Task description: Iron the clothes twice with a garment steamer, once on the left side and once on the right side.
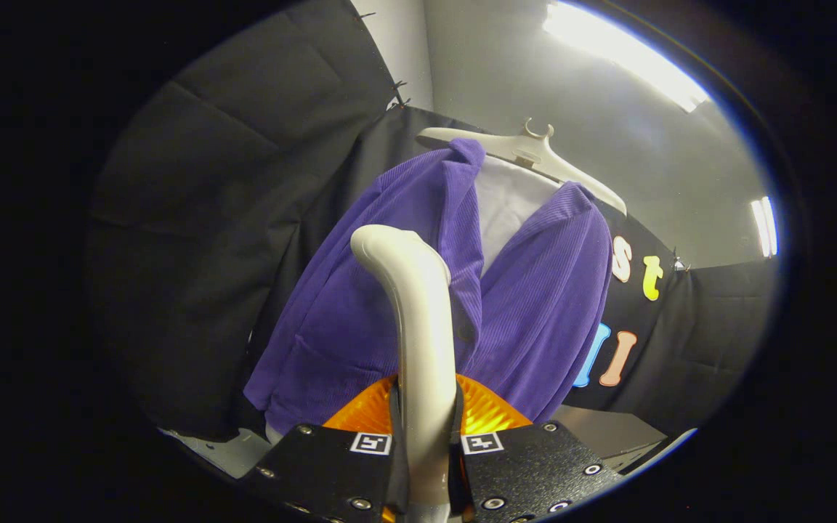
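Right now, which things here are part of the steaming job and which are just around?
For the job: garment steamer, clamped in the gripper; purple jacket; white hanger carrying it.
Just around: white shirt under the jacket; ceiling lights.

Cloth-walled recording booth [244, 181], ceiling strip lights [629, 54].

No brand, number or word can be read on the purple corduroy jacket [404, 290], the white hanger [535, 156] or the pale steamer handle [422, 327]. The only signs are two small square black-and-white coded markers [371, 443], one on each finger of the hand-held gripper [426, 465], just beside the handle that both fingers clamp; their pattern seems to be a machine code rather than lettering, though the view is too coarse to be sure.
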### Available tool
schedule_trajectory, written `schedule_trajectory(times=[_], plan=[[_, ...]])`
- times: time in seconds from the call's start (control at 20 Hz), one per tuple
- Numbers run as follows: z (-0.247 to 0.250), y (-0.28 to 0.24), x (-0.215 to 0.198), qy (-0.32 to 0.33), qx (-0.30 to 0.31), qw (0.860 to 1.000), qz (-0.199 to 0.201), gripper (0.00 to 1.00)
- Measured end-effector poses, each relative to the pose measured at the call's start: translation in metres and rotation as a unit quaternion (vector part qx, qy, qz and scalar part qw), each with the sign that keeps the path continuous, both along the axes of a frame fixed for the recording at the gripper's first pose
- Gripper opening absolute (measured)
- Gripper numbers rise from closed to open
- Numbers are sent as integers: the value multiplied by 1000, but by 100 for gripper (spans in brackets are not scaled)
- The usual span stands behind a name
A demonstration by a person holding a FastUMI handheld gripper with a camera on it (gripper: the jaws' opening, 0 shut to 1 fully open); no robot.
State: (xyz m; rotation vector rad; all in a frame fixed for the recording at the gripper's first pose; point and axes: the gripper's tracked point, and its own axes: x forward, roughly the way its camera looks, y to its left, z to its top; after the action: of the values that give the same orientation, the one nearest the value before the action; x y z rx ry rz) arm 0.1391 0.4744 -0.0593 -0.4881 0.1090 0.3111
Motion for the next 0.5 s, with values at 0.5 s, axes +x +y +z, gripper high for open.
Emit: schedule_trajectory(times=[0.5], plan=[[-84, -28, -31, 67, -34, 997, 3, 20]])
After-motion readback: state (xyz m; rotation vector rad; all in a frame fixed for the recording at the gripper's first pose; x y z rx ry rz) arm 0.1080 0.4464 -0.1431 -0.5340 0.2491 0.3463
